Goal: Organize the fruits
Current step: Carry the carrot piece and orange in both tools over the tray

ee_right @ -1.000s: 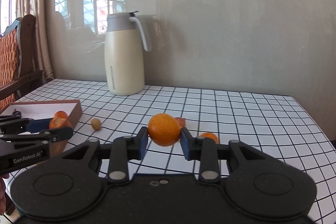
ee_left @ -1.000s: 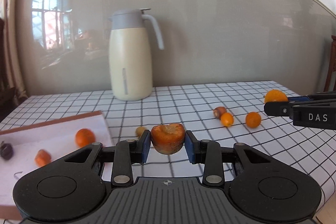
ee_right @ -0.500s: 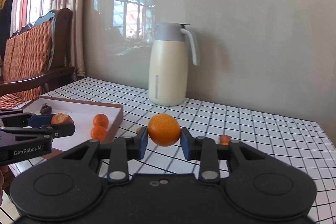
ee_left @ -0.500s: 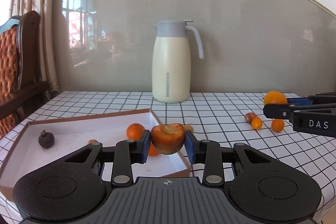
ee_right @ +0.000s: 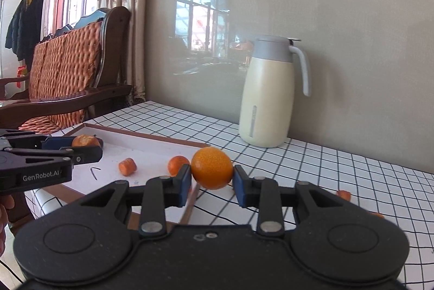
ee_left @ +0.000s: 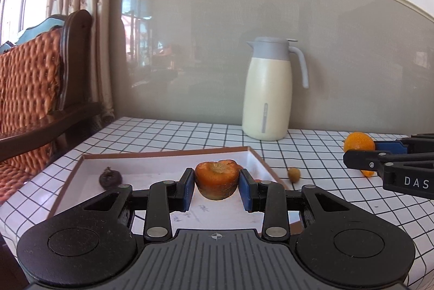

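Two fruits are in the grippers. The left gripper (ee_left: 217,185) has its blue pads pressed against a halved orange fruit (ee_left: 216,179), cut face up, held over the tray (ee_left: 168,154). The right gripper (ee_right: 211,178) clamps a whole orange (ee_right: 211,171) at the tray's right edge, not yet over its floor as far as the right view tells.

The step in hand looks like placing both fruits in the tray. To do it well, the left should lower the half until its base meets the tray floor before the pads part, so it lands flat and does not tip. A bare patch lies at about 9 o'clock of the half, short of the dark fruit (ee_left: 110,177). The round orange will likely roll, so it should be set down low and away from the rim, clear of the two small orange pieces (ee_right: 127,166) already inside.

The tray sits on a table (ee_left: 168,132) with a white cloth gridded in black. A small olive-like fruit (ee_left: 293,174) lies at 3 o'clock of the tray, more pieces (ee_right: 343,194) further right. A cream jug (ee_left: 268,91) stands at 12 o'clock by the grey wall; a wooden chair (ee_left: 35,89) and curtains are at 9 o'clock.
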The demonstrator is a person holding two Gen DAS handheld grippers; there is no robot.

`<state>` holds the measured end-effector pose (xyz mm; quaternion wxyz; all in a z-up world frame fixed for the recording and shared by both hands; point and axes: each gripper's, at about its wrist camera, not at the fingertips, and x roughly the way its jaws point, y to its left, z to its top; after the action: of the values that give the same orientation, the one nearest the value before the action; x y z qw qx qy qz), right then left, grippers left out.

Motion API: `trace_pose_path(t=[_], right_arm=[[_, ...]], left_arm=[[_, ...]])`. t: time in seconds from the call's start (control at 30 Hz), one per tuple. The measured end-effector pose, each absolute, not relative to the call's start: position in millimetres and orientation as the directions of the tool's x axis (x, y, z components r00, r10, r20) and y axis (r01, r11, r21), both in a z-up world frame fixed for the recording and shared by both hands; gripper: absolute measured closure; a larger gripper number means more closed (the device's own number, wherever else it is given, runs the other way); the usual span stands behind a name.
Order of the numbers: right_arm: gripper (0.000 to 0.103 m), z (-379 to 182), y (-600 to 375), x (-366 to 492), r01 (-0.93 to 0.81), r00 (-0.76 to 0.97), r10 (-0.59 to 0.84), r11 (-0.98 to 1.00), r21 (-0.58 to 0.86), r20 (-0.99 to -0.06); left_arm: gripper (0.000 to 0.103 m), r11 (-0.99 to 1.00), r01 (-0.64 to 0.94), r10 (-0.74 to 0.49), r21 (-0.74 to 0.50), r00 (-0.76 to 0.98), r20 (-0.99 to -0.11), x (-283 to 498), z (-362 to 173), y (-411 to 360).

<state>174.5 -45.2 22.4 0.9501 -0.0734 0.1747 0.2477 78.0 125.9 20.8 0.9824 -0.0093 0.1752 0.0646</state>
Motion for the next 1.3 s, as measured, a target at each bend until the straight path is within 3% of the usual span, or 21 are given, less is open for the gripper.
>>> trace_pose_path(t=[1.3], right_arm=[[0.078, 18, 43, 204, -0.557, 0.790, 0.516, 0.830, -0.036, -0.332]], left_arm=[[0.068, 0.946, -0.323, 0.306, 0.001, 0.893, -0.331, 77, 22, 223]])
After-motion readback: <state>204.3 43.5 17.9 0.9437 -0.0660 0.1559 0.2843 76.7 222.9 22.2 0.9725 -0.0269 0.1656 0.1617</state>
